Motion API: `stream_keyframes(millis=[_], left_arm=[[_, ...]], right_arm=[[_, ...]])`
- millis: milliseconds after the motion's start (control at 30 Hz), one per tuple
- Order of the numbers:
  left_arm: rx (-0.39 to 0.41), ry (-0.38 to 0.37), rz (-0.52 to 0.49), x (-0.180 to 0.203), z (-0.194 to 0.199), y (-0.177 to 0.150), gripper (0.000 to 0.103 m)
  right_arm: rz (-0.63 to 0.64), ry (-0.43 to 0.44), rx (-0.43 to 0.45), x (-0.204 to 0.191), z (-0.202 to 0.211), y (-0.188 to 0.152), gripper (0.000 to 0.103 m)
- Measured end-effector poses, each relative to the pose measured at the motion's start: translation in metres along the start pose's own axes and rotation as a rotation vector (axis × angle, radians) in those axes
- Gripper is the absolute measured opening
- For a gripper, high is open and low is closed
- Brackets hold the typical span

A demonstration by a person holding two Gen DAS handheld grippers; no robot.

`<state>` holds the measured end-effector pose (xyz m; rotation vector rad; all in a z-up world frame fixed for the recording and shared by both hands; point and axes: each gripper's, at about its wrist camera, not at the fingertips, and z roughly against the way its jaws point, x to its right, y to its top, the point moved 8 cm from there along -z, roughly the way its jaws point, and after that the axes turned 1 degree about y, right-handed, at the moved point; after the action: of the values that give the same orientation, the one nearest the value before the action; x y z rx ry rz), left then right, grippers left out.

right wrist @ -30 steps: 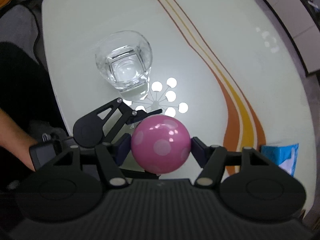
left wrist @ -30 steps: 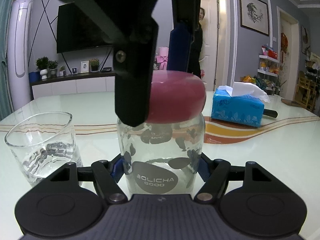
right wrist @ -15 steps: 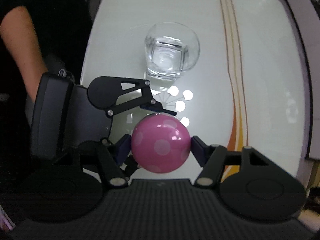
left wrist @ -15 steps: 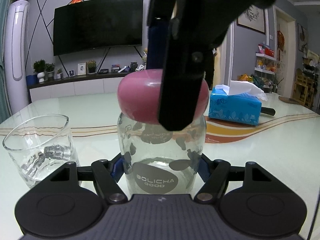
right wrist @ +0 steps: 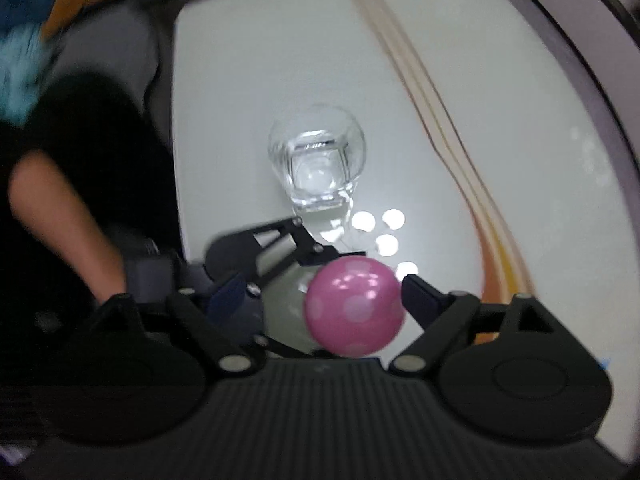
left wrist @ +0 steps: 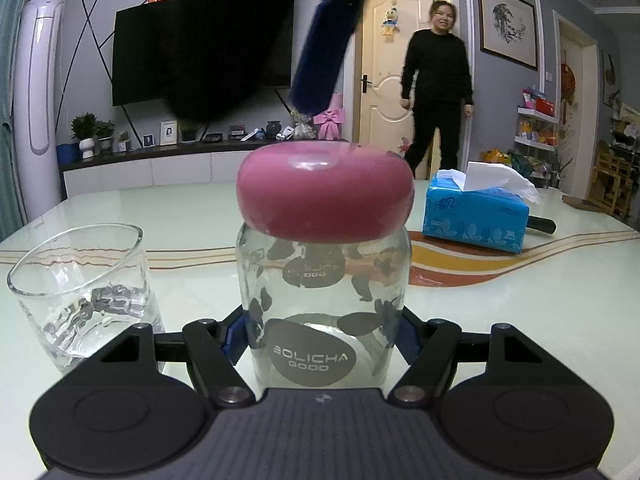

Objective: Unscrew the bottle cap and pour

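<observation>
The right gripper has lifted off the pink cap, its fingers now spread wide above it. The left gripper clamps the capped glass bottle, standing upright on the table right of the glass.

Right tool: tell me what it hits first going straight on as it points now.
The pink cap on the bottle, just off-centre between the open right tool fingers; depth is unclear through blur.
</observation>
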<state>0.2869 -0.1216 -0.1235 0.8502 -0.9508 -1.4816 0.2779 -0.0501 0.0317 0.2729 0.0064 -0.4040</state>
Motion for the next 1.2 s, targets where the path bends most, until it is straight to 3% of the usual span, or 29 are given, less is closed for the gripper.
stream_keyframes(millis=[100, 233, 500, 600, 867, 1200], left_arm=[[0.0, 0.004, 0.002, 0.0, 0.0, 0.0, 0.073], [0.0, 0.006, 0.006, -0.001, -0.001, 0.0, 0.073], [0.001, 0.005, 0.008, -0.002, 0.0, 0.0, 0.073], [0.001, 0.005, 0.008, -0.003, 0.0, 0.0, 0.073], [0.001, 0.005, 0.007, -0.005, 0.001, 0.0, 0.073], [0.002, 0.004, 0.003, -0.003, 0.0, 0.0, 0.073]], right_arm=[[-0.228, -0.024, 0.017, 0.013, -0.005, -0.007, 0.086], [-0.4, -0.094, -0.005, 0.024, -0.018, -0.015, 0.084], [-0.429, -0.129, -0.044, 0.03, -0.024, -0.012, 0.072], [-0.4, -0.139, -0.063, 0.029, -0.027, -0.012, 0.066], [-0.255, -0.147, -0.094, 0.02, -0.03, -0.011, 0.065], [0.176, -0.089, -0.145, 0.005, -0.031, -0.01, 0.065]])
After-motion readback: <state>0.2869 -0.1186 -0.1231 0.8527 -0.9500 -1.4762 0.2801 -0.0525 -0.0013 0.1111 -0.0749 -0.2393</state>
